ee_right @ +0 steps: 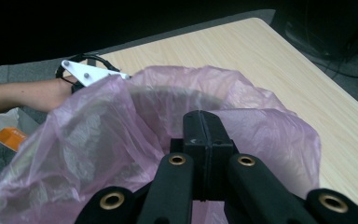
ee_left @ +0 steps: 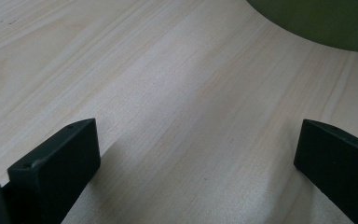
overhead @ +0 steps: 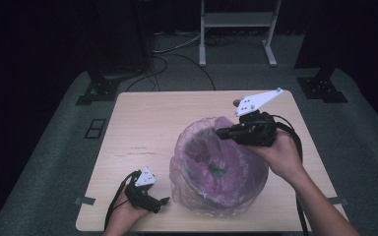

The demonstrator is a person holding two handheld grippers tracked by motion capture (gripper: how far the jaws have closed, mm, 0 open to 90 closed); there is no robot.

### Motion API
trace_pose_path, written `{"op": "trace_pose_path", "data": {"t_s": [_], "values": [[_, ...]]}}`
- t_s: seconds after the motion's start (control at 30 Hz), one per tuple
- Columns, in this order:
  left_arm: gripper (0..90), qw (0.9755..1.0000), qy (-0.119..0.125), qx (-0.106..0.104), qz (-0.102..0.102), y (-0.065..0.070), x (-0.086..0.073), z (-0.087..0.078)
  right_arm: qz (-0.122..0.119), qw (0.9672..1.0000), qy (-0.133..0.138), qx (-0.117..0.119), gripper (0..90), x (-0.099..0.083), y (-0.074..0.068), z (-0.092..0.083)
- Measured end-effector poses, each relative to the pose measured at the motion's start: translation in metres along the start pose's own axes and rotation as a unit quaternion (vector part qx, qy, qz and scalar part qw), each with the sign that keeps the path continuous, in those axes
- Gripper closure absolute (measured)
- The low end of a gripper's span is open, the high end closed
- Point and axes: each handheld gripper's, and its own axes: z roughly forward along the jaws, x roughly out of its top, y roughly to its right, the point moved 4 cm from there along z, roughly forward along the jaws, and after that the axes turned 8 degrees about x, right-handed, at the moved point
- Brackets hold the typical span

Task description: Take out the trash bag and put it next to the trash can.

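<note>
A round bin point(overhead: 256, 189) lined with a translucent pink bag point(overhead: 204, 152) stands on the front right part of the wooden table point(overhead: 147, 118). My right gripper point(overhead: 220, 132) is held over the bag's far rim, and the film rises in a peak to its tips. In the right gripper view the jaws are pressed together point(ee_right: 204, 126) with the pink bag point(ee_right: 98, 126) bunched around them. My left gripper point(overhead: 163, 201) rests low near the table's front edge, left of the bin. Its jaws stand wide apart point(ee_left: 196, 149) over bare wood, and the bin's dark green base point(ee_left: 317, 18) curves ahead.
Something small and green point(overhead: 219, 171) lies inside the bin. A white stand point(overhead: 236, 29), cables and two black stand bases point(overhead: 98, 88) are on the floor behind the table. Tape marks point(overhead: 84, 200) sit at the front corners. An orange and white object point(ee_right: 9, 133) lies on the floor.
</note>
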Motion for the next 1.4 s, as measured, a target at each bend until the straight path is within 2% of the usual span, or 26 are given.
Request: {"op": "trace_pose_path", "data": {"t_s": [0.8, 1.2, 1.4], "values": [[0.0, 1.0, 0.0, 0.0, 0.001, 0.0, 0.0, 0.0, -0.025, 0.9993, -0.01, 0.027, 90.0, 0.038, -0.013, 0.04], [0.0, 1.0, 0.0, 0.0, 0.0, 0.0, 0.0, 0.0, -0.035, 0.9982, -0.027, 0.039, 90.0, 0.048, -0.02, 0.063], [0.0, 1.0, 0.001, 0.001, 0.0, 0.0, 0.0, 0.0, -0.037, 0.9981, -0.025, 0.042, 90.0, 0.054, -0.024, 0.069]]}}
